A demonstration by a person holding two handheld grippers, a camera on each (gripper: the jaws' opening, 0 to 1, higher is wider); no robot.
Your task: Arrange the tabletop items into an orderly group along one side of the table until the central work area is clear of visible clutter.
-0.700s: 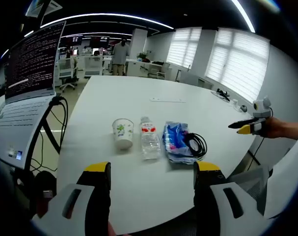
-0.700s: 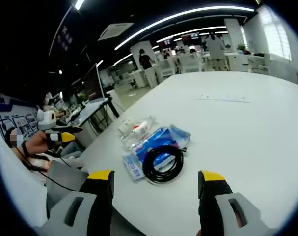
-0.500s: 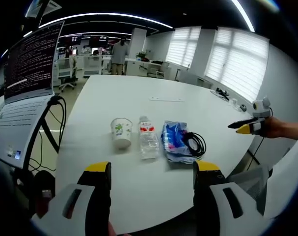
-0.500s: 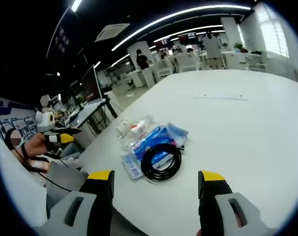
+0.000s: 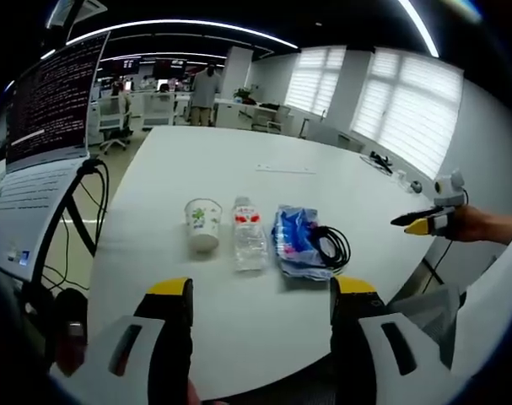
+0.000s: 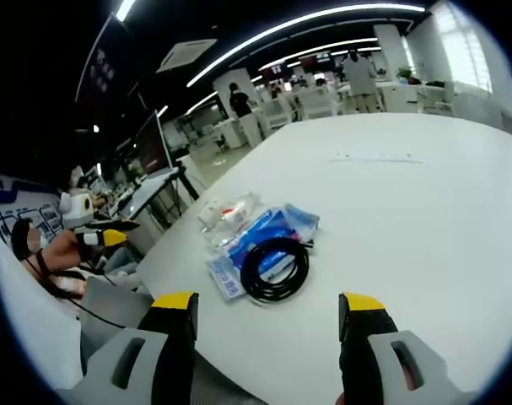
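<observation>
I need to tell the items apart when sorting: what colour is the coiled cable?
Black. The coiled cable lies on the blue packet; the right gripper view shows it best.

Ceiling light strips [image 5: 188,25] are glowing above the white counter [image 5: 239,160]; blinded windows [image 5: 407,118] are standing beyond its far edge, office desks [image 5: 154,105] behind.

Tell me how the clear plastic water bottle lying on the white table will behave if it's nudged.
The clear plastic water bottle lies on its side on the white table, so it would probably roll if pushed across its length. It lies between the paper cup and the blue packet, which might stop it. Its smooth, clear wall looks thin and may dent or slip in a grip.
</observation>
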